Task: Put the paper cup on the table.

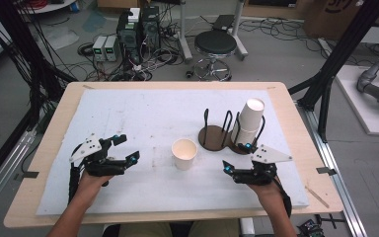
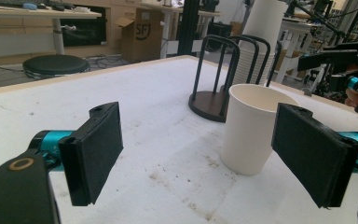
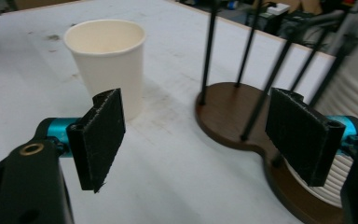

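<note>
A single paper cup (image 1: 184, 153) is seen upright on the white mat (image 1: 128, 118), mouth up, near the middle of the table's near half. Its long axis is vertical. Just behind and to its right a dark wire cup holder (image 1: 217, 133) is set, with a stack of cups (image 1: 249, 121) leaning in its right-hand bay; the left bay is bare.

Left gripper (image 1: 126, 148): held low over the mat to the left of the cup, jaws spread wide, nothing between them. In the left gripper view the cup (image 2: 254, 128) is placed ahead and right of centre, partly behind the right-hand pad (image 2: 314, 158) but apart from it. No contact is made.

Right gripper (image 1: 237, 158): held to the right of the cup and just in front of the holder, jaws likewise spread, nothing pinched. In the right gripper view the cup (image 3: 108, 63) is found ahead and to the left, past the left-hand pad (image 3: 100, 137), while the holder base (image 3: 233, 114) and the ribbed stack (image 3: 349, 107) are seen ahead and to the right.

The cup is flanked, a gripper on each side; the gaps are judged about even. If the cup is to be taken next, a level sideways approach at mid-wall is judged suitable, the upright axis being straddled by the jaws. A light, thin-walled cup is likely to be tipped or dented by a hard or off-centre squeeze.
</note>
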A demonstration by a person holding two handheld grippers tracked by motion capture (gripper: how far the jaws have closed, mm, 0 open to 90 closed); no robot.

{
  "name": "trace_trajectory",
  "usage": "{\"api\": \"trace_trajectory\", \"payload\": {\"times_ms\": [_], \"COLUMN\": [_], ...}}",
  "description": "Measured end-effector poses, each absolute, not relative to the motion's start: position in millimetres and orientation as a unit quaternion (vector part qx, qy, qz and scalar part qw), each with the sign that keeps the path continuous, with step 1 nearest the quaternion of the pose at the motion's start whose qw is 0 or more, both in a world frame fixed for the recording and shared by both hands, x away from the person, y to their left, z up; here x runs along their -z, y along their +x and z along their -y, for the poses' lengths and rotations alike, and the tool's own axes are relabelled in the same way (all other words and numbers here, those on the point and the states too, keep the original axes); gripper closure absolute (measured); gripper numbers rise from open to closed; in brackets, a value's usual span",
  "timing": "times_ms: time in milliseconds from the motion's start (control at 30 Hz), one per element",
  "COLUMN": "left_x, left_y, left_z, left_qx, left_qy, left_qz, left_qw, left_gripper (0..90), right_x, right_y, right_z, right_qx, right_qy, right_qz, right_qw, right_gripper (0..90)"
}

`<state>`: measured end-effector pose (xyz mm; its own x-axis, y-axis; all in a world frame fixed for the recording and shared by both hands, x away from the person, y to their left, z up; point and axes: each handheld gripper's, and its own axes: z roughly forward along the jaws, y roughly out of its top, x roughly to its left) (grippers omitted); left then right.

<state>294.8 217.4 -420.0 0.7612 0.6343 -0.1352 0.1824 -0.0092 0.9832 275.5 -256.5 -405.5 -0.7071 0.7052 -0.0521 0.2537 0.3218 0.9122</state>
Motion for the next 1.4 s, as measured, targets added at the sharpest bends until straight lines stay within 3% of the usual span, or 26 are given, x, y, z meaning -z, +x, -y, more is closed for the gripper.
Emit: {"api": "trace_trajectory", "payload": {"times_ms": [367,1400], "left_x": [418,418], "left_y": [290,287], "left_z": [-219,-221], "left_qx": [-0.186,-0.192], "left_qy": [0.686,0.684], "left_qz": [-0.292,-0.293], "left_qw": [0.640,0.640], "left_gripper": [16.4,16.4], "right_x": [402,402], "right_y": [266,263], "right_z": [281,284], "right_qx": [-0.510,-0.513], "right_qy": [0.335,0.338], "right_qz": [-0.752,-0.744], "right_qw": [0.248,0.261], "right_gripper": [20.8,20.9]}}
